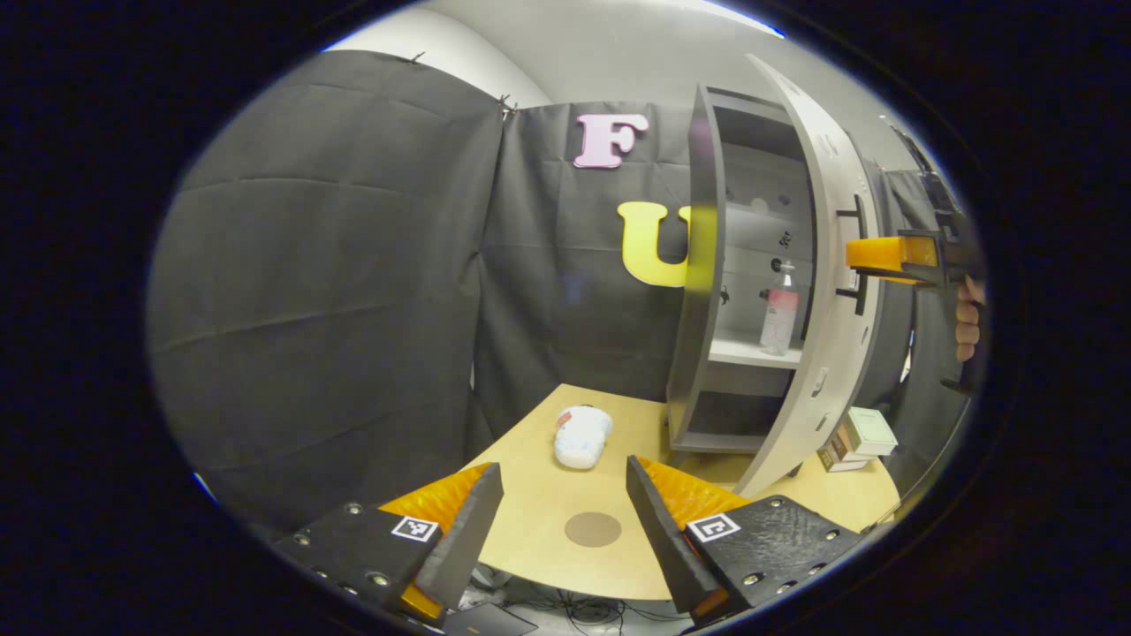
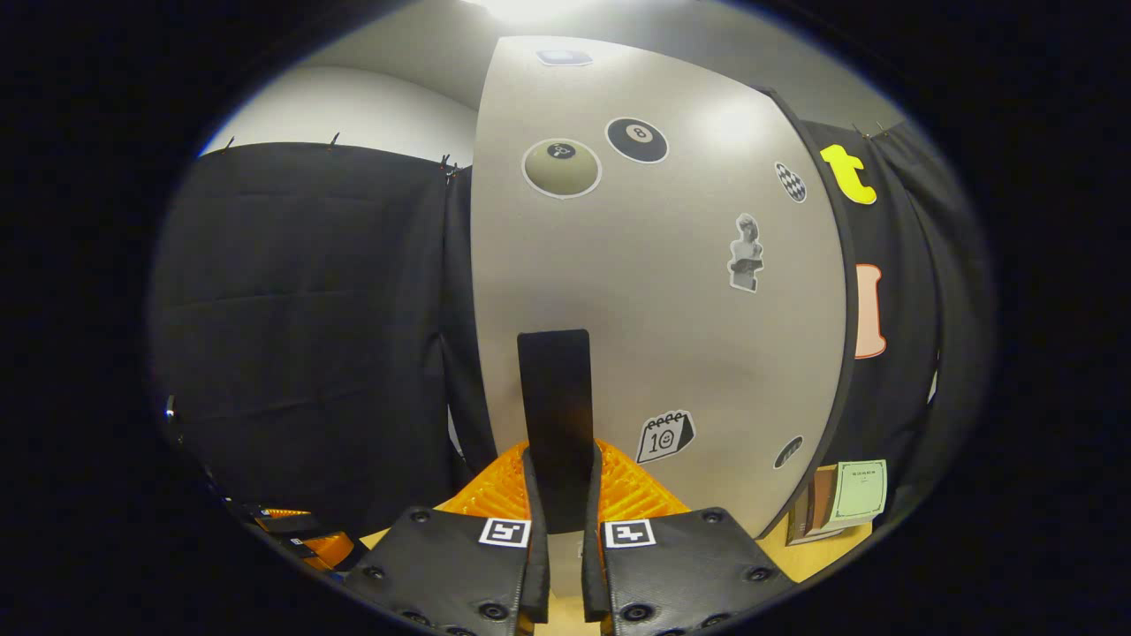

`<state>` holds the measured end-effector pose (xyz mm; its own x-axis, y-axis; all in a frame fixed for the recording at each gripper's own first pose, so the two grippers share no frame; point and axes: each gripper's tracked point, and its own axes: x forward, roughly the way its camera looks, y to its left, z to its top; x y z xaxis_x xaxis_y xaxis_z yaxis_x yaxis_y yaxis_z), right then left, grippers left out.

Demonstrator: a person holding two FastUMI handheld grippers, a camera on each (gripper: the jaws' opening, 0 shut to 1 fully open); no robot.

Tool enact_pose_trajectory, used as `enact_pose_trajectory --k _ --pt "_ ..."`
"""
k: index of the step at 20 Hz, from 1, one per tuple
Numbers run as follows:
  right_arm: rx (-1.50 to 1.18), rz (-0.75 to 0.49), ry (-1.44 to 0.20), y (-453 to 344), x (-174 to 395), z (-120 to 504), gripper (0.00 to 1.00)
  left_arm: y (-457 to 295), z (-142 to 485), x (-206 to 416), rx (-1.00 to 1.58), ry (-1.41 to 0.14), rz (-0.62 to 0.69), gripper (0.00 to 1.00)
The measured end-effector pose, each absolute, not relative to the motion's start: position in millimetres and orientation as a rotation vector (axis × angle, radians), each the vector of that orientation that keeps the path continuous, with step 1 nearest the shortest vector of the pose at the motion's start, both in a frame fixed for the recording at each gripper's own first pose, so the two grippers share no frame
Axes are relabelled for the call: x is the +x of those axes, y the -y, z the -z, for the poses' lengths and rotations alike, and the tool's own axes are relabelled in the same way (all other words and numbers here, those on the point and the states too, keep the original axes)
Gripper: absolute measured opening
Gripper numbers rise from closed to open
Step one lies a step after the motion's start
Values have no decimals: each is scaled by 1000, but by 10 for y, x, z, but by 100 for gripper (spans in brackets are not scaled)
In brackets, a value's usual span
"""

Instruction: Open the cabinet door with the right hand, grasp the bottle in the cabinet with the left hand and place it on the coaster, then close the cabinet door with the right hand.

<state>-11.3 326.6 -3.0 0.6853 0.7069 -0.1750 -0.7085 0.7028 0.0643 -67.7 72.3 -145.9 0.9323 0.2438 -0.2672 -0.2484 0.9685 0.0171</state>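
Note:
In the left gripper view a grey cabinet (image 1: 702,291) stands on the wooden table (image 1: 539,521) with its door (image 1: 831,291) swung partly open. A clear bottle (image 1: 779,311) with a pinkish label stands upright on the middle shelf. The round brown coaster (image 1: 592,528) lies on the table just ahead of my left gripper (image 1: 561,530), which is open and holds nothing. My right gripper (image 1: 892,256) reaches the door's outer face at handle height, a hand (image 1: 967,318) behind it. In the right gripper view my right gripper (image 2: 564,495) is shut on the black vertical door handle (image 2: 555,397).
A white padded object (image 1: 581,435) lies on the table between the coaster and the cabinet. Small boxes (image 1: 861,437) sit at the table's right, below the open door, also seen as boxes (image 2: 848,495). Black cloth walls the booth. Stickers dot the door face (image 2: 671,265).

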Motion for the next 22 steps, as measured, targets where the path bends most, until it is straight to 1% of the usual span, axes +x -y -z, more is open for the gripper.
enact_pose_trajectory --k 3,4,5,9,12,13,15,16,17,18,19,20,21,22 --pt "1 -787 -201 -3158 -129 29 17 -506 1511 -607 5 -269 -214 87" --pt "3 -783 -199 -3120 -136 32 17 -482 1498 -567 18 -265 -207 85" --pt "7 -778 -193 -3081 -141 25 16 -467 1504 -534 27 -266 -200 87" --pt "8 -759 -191 -2922 -171 31 17 -401 1520 -447 14 -263 -169 87" --pt "26 -734 -155 -2790 -225 22 16 -223 1507 -247 23 -258 -128 85" --pt "37 -716 -145 -2734 -257 15 16 -183 1538 -187 36 -261 -117 87" --pt "38 -680 -132 -2637 -305 -1 16 -67 1551 -104 53 -264 -84 85" --pt "32 -661 -129 -2571 -311 -13 16 0 1538 -73 55 -262 -64 87" --pt "31 -641 -121 -2504 -314 -28 16 78 1553 -27 55 -261 -42 85" --pt "30 -619 -117 -2454 -313 -12 14 164 1556 8 57 -262 -19 85" --pt "30 -594 -103 -2372 -336 -24 16 248 1575 34 60 -264 3 85" --pt "27 -564 -83 -2205 -322 -42 14 326 1587 62 66 -264 22 87" --pt "23 -530 -75 -2067 -296 -39 16 397 1616 84 70 -266 41 85" --pt "12 -498 -94 -1948 -260 69 15 467 1646 95 69 -273 59 85"
